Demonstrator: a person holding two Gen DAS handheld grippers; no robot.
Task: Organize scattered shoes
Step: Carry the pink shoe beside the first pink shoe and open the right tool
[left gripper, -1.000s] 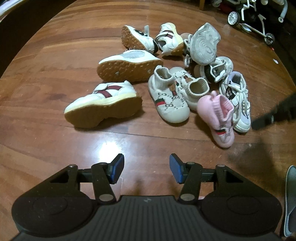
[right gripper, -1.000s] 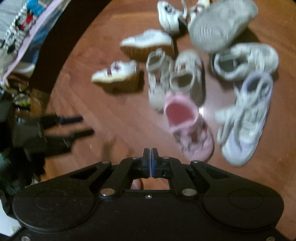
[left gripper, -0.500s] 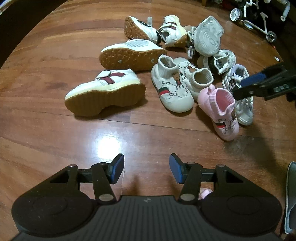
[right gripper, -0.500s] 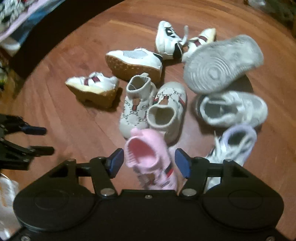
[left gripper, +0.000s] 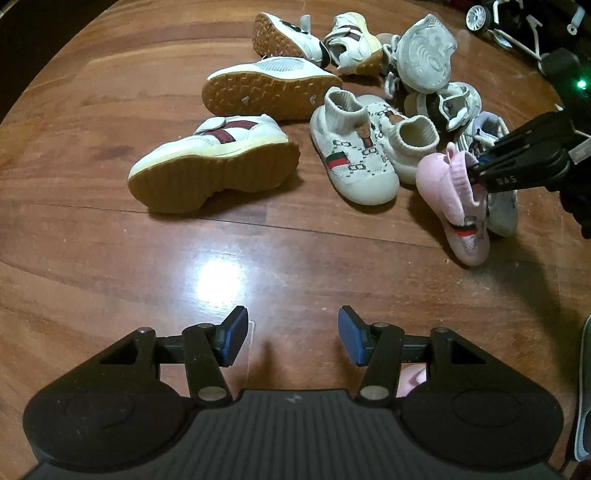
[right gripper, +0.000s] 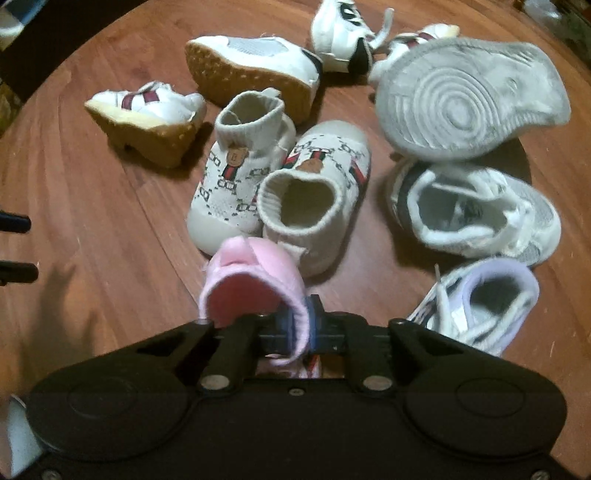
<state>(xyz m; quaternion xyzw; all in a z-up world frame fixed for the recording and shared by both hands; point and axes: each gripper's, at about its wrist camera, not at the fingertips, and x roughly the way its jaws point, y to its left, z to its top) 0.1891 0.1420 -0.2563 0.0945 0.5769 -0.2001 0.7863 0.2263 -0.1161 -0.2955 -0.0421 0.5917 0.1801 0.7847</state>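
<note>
Several small shoes lie scattered on a wooden floor (left gripper: 110,258). My right gripper (right gripper: 295,326) is shut on the cuff of a pink sock shoe (right gripper: 255,284); in the left wrist view the shoe (left gripper: 454,195) hangs toe-down, its toe at the floor, from the right gripper (left gripper: 476,170). A cream patterned pair (left gripper: 354,155) (right gripper: 314,199) lies just beside it. A white shoe with a maroon strap (left gripper: 214,158) lies on its side to the left. My left gripper (left gripper: 291,336) is open and empty above bare floor, well short of the pile.
More white sneakers (left gripper: 273,85) lie sole-out behind, and one grey sole (right gripper: 469,99) faces up at the right. A lavender-lined sneaker (right gripper: 487,299) sits right of the pink shoe. A wheeled toy (left gripper: 517,22) stands at the far right.
My right gripper went from shut to open around the pink shoe's cuff, then closed on it and tipped the shoe up. The left gripper stayed open and edged toward the pile.
</note>
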